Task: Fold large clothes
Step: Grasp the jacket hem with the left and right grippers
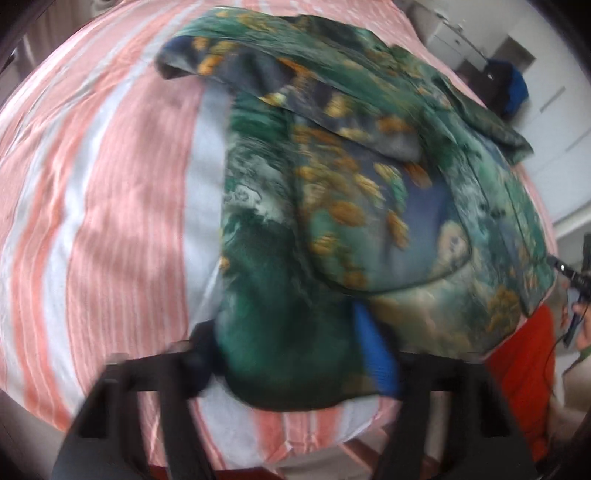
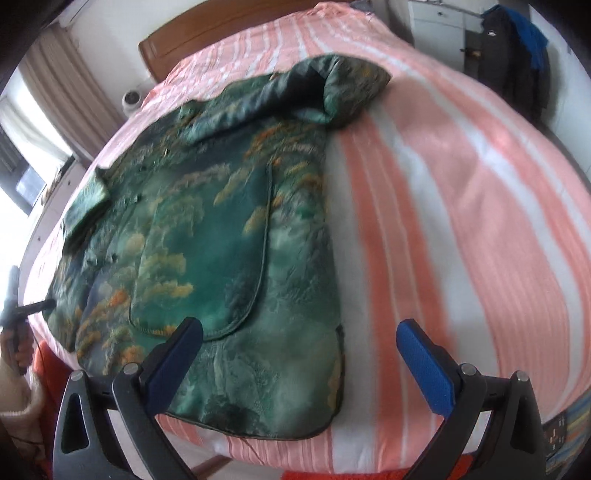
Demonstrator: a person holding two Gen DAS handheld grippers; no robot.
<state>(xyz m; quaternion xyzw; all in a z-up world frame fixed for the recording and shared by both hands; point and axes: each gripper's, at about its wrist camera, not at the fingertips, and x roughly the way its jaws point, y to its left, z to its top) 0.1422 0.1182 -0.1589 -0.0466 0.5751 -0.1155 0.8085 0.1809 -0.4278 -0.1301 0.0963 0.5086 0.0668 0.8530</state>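
Note:
A large green jacket with orange and gold print lies spread on the pink and white striped bed. Its far sleeve is folded back near the headboard. My right gripper is open and empty, just above the jacket's near hem. In the left wrist view, my left gripper is shut on the jacket's near corner; the cloth bunches between the blue pads. The rest of the jacket stretches away over the bed.
A wooden headboard stands at the bed's far end. White cabinets with dark and blue clothes hanging on them stand beyond the bed. A curtained window is to the left. An orange item lies beside the bed edge.

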